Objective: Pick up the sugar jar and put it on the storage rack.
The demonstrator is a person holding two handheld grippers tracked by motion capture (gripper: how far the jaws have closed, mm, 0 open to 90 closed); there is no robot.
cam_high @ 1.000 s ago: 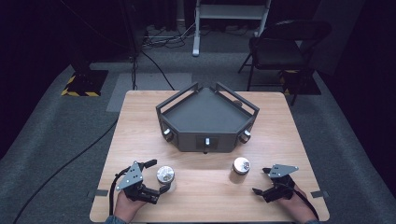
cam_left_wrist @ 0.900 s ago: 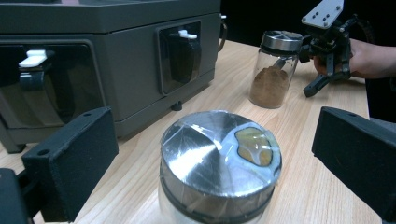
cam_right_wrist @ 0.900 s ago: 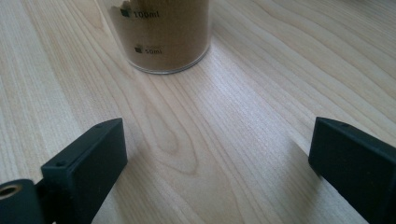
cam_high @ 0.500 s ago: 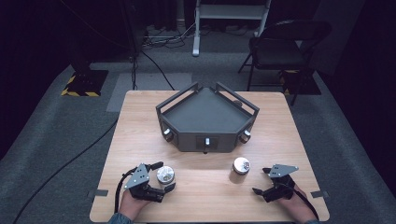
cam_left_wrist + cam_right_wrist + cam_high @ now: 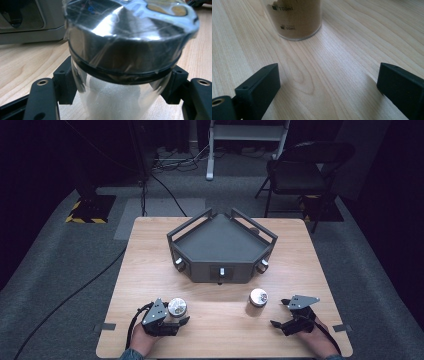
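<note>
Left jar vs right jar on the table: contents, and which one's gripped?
The left jar holds white grains; the right jar holds brown powder. The left gripper, whose jaws have just been closing, clamps the left jar's clear wall; the right jar stands free ahead of the open right gripper. Both are clear jars with shiny metal lids, upright on the table.

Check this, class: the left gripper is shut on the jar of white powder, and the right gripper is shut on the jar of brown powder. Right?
Half right. The left gripper is shut on the white jar, but the right gripper is open: the right gripper view shows its jaws wide apart over bare table, the brown jar standing ahead, untouched.
</note>
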